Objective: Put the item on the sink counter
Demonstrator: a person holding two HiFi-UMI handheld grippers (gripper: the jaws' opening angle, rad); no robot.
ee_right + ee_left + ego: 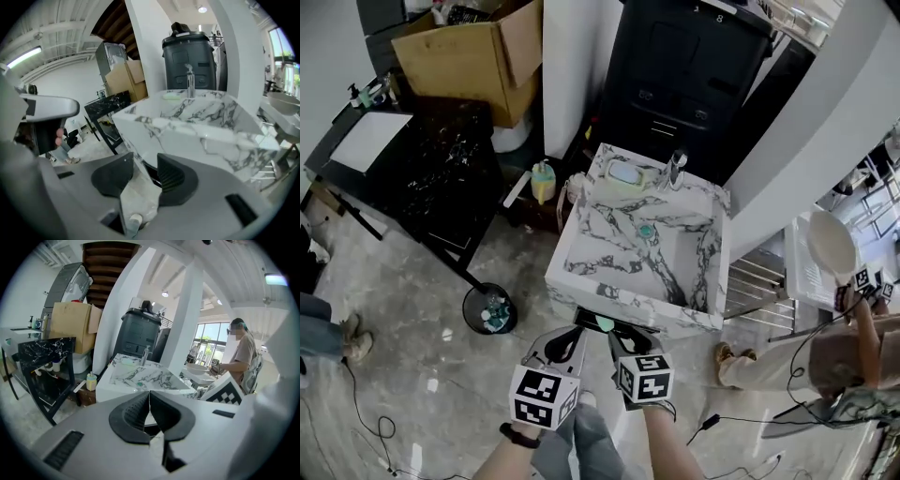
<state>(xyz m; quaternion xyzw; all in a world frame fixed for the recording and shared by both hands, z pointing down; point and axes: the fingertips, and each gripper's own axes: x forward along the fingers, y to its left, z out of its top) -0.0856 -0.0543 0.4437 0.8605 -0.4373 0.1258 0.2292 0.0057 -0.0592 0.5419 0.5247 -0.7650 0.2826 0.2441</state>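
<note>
The white marble sink [581, 281] with its chrome faucet [677, 169] stands just ahead of both grippers. My right gripper [619, 336] [146, 161] is partly closed on a translucent plastic pouch [137, 197] with a white cap, wedged low between its pads. In the head view a small green-tipped piece [602, 323] shows between the two gripper tips. My left gripper [572, 334] [149, 394] sits close beside the right one, its jaw tips touching, and I see nothing gripped in it. Both point over the sink's near rim [197, 133].
A soap dish [625, 172] lies on the sink's back ledge. At left are a black marble table [441, 178], a cardboard box [478, 52], a yellow bottle [543, 181] and a round black bin [490, 309]. A person [834, 356] works at the right.
</note>
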